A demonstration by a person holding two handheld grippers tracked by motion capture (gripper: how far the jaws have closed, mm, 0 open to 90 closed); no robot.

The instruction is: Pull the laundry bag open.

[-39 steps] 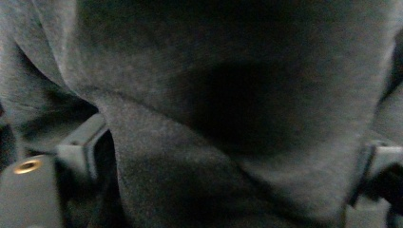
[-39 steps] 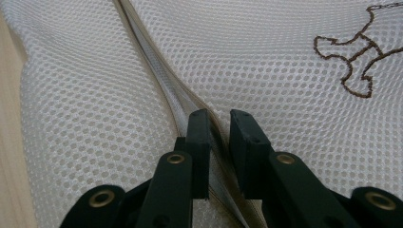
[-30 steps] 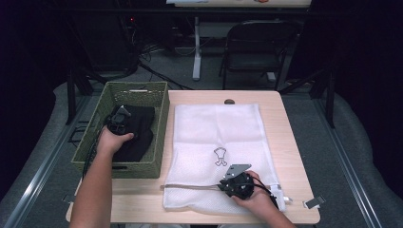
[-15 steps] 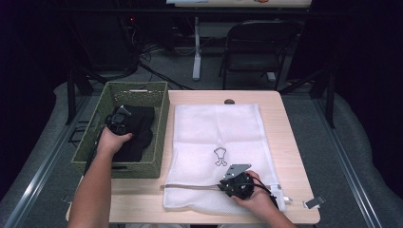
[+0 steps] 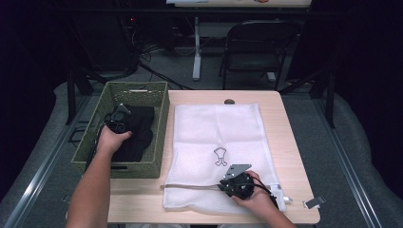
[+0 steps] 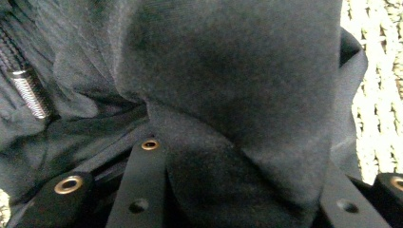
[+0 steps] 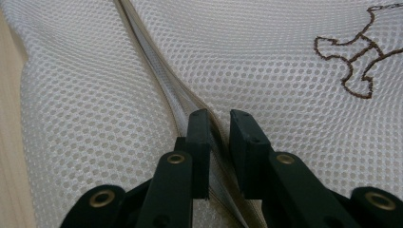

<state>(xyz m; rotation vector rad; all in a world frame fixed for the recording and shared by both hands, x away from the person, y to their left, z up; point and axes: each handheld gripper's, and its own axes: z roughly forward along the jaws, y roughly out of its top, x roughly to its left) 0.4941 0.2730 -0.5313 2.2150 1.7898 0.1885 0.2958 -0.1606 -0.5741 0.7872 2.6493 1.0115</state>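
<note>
High view: we found both grippers engaged.
Left gripper [image 5: 119,118] clamped soft, limp black garment [image 5: 138,128]; right gripper [image 5: 227,183] pinched mesh bag [image 5: 218,128] zipper edge [image 7: 157,80], light, floppy.

Left gripper [image 5: 119,118] and right gripper [image 5: 236,183] both clamped

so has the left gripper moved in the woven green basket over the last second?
No. The left gripper sits on the black garment, no nearer any wall of the woven green basket.
</note>
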